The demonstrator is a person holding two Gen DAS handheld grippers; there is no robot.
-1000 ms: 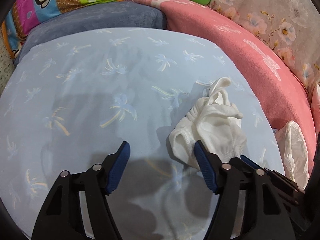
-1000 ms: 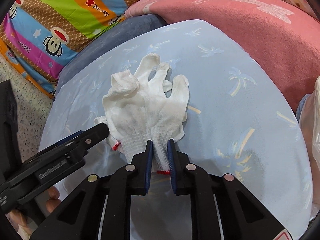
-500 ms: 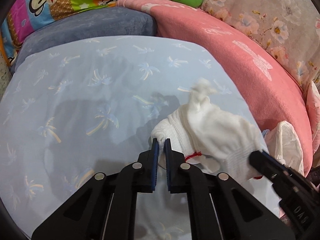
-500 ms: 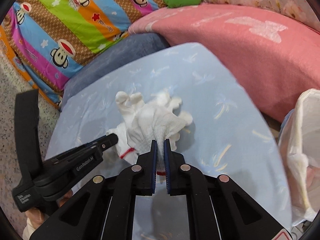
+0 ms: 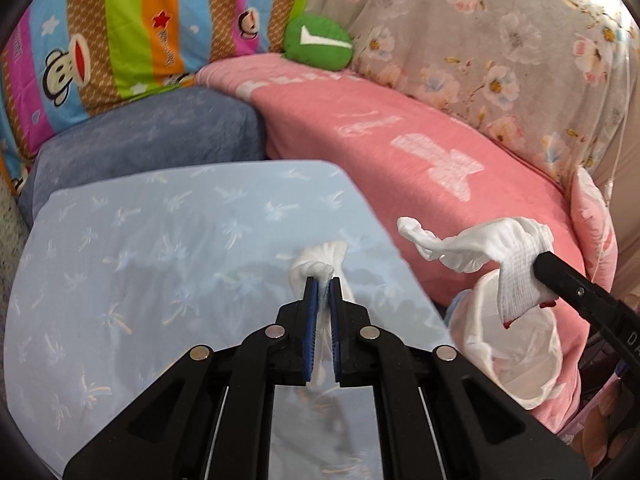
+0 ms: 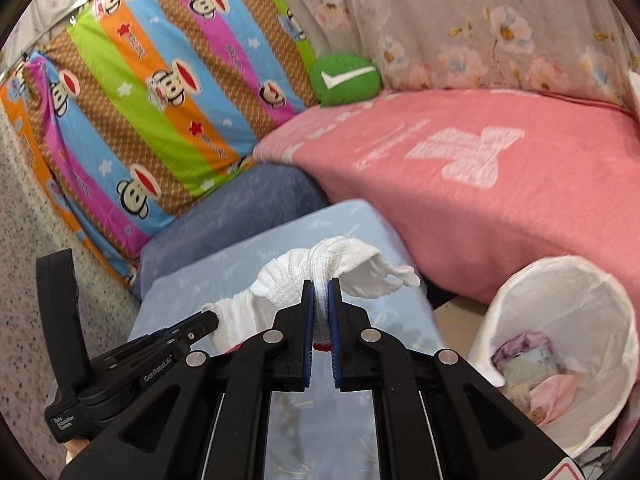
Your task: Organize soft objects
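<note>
Gloves (image 5: 480, 246) lifted off blue cushion (image 5: 160, 260); white basket (image 6: 560, 320) beside.

My left gripper (image 5: 324, 285) is pinched tight on a white glove (image 5: 318, 264), its blue pads nearly touching with only cloth between them, and it tilts downward. My right gripper (image 6: 319, 286) is clamped the same way on a second glove (image 6: 344, 268), raised beside the left and also angled down.
</note>
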